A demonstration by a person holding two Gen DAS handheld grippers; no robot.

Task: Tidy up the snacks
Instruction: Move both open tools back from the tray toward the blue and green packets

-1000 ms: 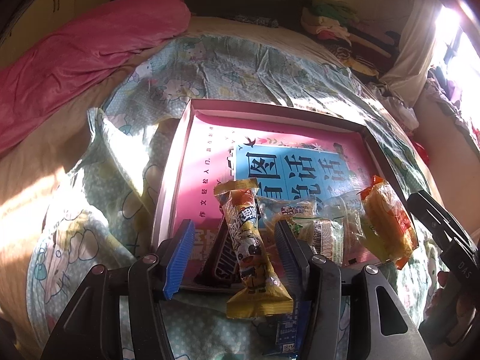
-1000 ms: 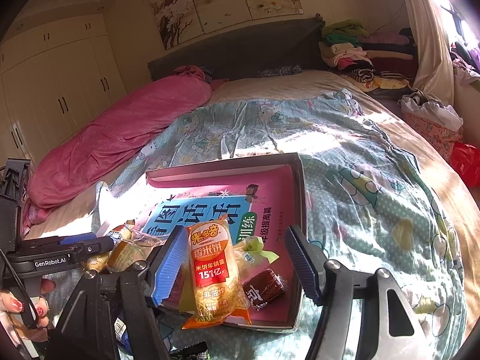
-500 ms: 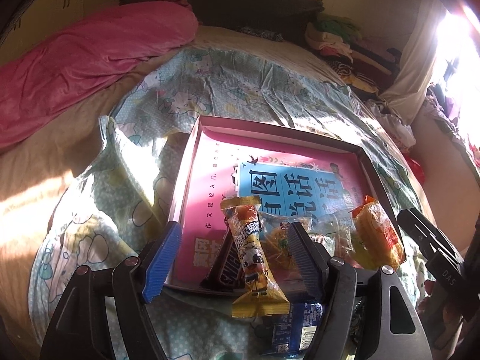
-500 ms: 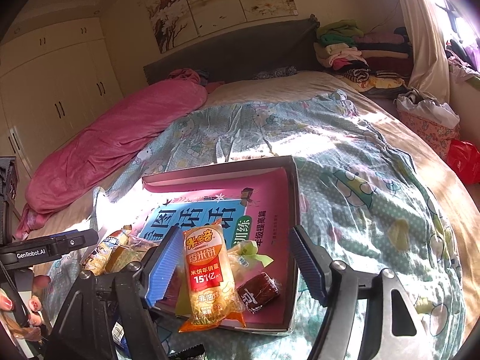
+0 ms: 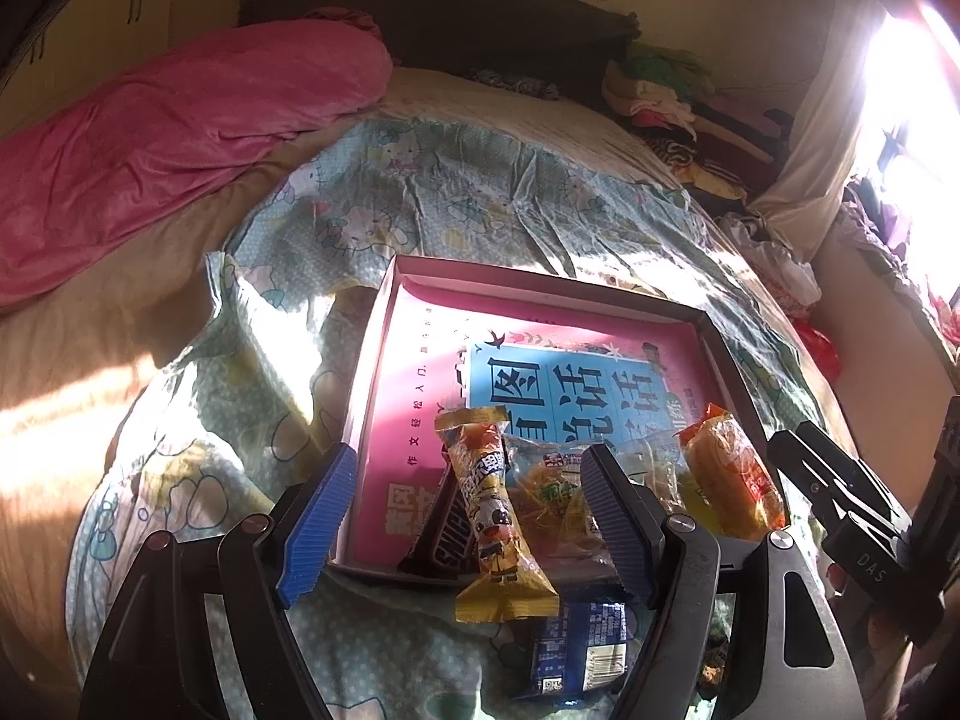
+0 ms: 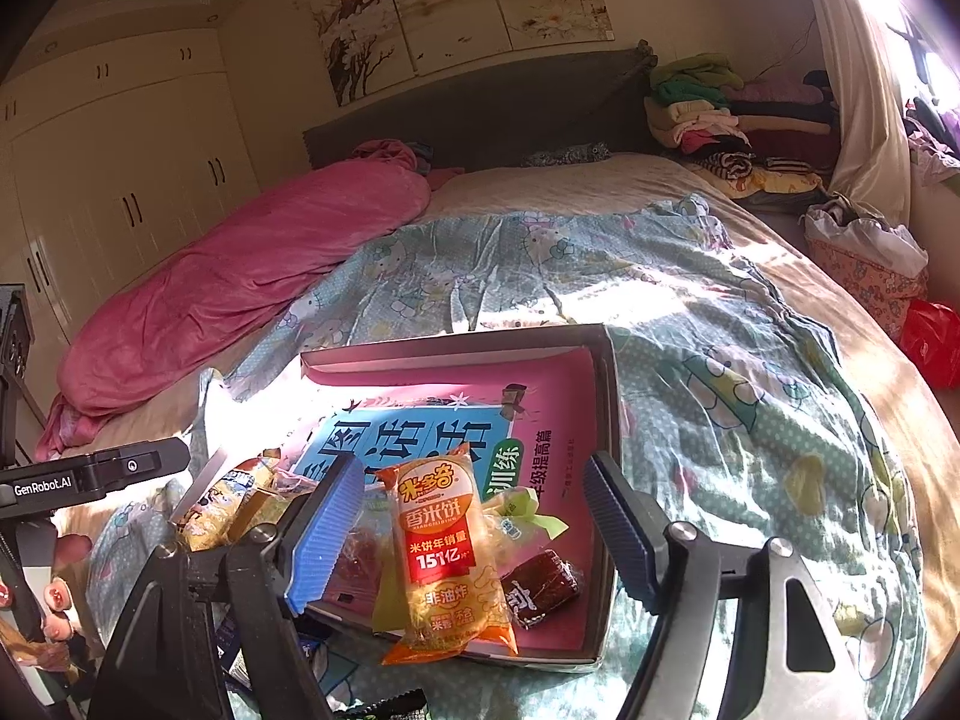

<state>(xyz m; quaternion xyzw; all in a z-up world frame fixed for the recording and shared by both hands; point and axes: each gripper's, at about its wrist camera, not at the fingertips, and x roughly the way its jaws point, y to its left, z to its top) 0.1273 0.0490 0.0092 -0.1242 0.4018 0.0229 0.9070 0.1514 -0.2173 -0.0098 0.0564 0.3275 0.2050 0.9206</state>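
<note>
While both claws hang apart and empty, the left gripper [image 5: 462,516] frames a yellow cartoon snack bar [image 5: 489,495] overhanging the pink box [image 5: 384,324] rim; the right gripper [image 6: 474,531] frames the rice cracker pack [image 6: 444,552] (likewise overhanging). Next, I'd judge: close and lift.

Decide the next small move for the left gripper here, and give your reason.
Probably lower the left gripper a little and shut it on the yellow cartoon snack bar. Its jaws stand open on either side of that bar, which overhangs the near edge of the pink box onto the bedspread, so it is not fully inside yet.
</note>
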